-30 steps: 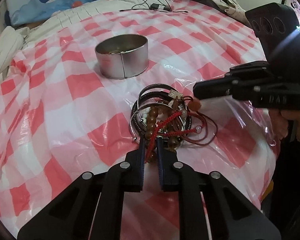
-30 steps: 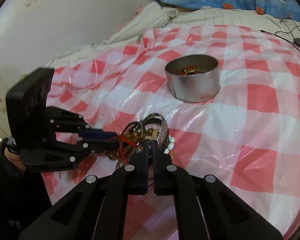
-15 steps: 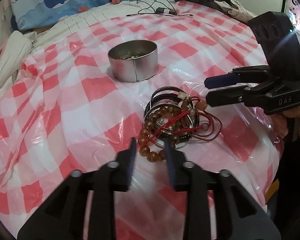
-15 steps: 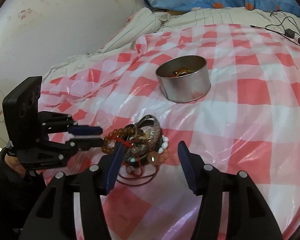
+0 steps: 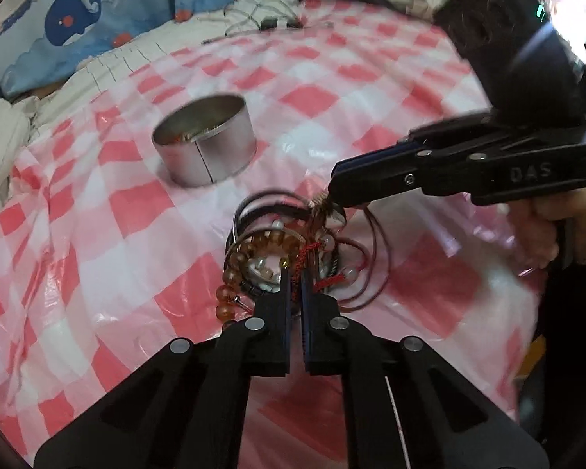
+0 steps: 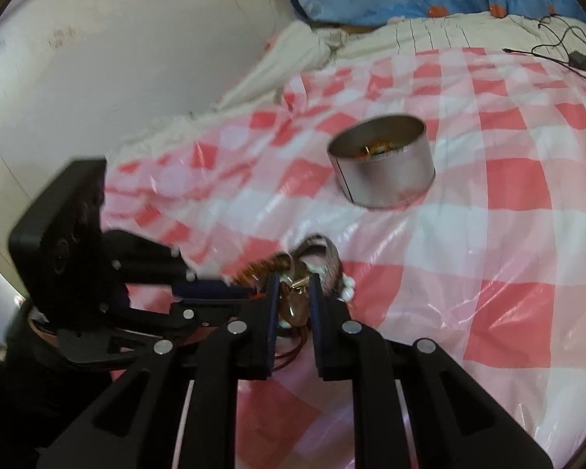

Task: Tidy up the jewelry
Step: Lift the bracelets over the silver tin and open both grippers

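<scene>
Red cord (image 5: 306,252) from the tangled jewelry pile (image 5: 289,250) runs into the nearly shut jaws of the left gripper (image 5: 295,273), which pinch it. Just ahead, the right gripper (image 6: 295,287) is closing its jaws, a brown bead and gold clasp between them. Beyond both jaw tips, well apart, stands the metal tin (image 5: 205,144) on the checked plastic sheet (image 5: 97,234)

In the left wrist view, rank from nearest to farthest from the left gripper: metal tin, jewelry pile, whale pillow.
1. Jewelry pile, right at the left gripper fingertips.
2. Metal tin, beyond it, up-left on the checkered cloth.
3. Whale pillow, far back left.
</scene>
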### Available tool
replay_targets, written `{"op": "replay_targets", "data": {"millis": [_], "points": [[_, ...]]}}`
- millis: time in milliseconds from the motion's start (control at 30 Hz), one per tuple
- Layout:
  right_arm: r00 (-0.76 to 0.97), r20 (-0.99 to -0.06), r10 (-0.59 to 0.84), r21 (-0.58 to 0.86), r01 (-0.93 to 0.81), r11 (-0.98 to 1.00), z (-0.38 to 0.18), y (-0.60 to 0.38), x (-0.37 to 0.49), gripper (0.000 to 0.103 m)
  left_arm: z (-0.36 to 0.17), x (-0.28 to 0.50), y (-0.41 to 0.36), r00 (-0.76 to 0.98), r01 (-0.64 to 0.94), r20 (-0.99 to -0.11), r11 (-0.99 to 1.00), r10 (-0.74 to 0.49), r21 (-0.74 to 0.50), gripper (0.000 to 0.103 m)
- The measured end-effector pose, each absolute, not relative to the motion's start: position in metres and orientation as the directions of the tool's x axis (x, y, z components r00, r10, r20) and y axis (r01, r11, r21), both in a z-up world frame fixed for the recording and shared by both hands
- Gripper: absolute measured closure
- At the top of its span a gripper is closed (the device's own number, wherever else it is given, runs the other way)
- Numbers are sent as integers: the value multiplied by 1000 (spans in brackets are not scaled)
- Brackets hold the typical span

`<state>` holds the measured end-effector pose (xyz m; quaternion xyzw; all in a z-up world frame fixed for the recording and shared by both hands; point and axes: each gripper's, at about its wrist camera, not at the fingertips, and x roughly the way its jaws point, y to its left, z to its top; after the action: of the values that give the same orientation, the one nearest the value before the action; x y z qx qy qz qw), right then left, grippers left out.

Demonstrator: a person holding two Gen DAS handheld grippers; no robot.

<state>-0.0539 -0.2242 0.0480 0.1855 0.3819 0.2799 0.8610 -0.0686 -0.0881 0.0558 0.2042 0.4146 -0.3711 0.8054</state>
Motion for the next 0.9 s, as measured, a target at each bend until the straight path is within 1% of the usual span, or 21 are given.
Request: {"op": "replay_targets", "data": {"millis": [167, 200, 267, 400, 467, 633, 833, 900], "points": [[584, -461, 668, 589, -362, 723, 63, -236, -58, 87, 81, -70, -69, 367, 767, -748, 635, -554, -94, 99], [589, -457, 667, 590, -361, 722, 64, -238, -58, 87, 84, -69, -67, 364, 767, -736, 632, -570, -110, 99], [606, -471, 641, 577, -339, 743, 65, -241, -58, 87, 91, -68, -62, 350, 770, -706, 618, -616, -157, 99], [626, -559, 544, 533, -231, 814, 52, -249, -51, 87, 104, -66, -49, 335, 764, -634, 594, -697, -250, 99], [629, -549, 550, 551, -223, 804, 51, -253, -51, 87, 109, -63, -44, 350, 751, -619, 606, -703, -262, 99], [643, -515, 567, 559, -250, 791, 60, -251, -49, 87, 111, -53, -46, 387, 719, -624, 646, -679, -256, 99], [681, -452, 576, 565, -281, 776, 91, -257, -28, 87, 119, -21, -60, 449, 667, -600, 695, -662, -268, 99], [686, -446, 575, 560, -287, 777, 98, -259, -16, 87, 121, -7, -66, 465, 650, -600, 711, -652, -269, 99]]}}
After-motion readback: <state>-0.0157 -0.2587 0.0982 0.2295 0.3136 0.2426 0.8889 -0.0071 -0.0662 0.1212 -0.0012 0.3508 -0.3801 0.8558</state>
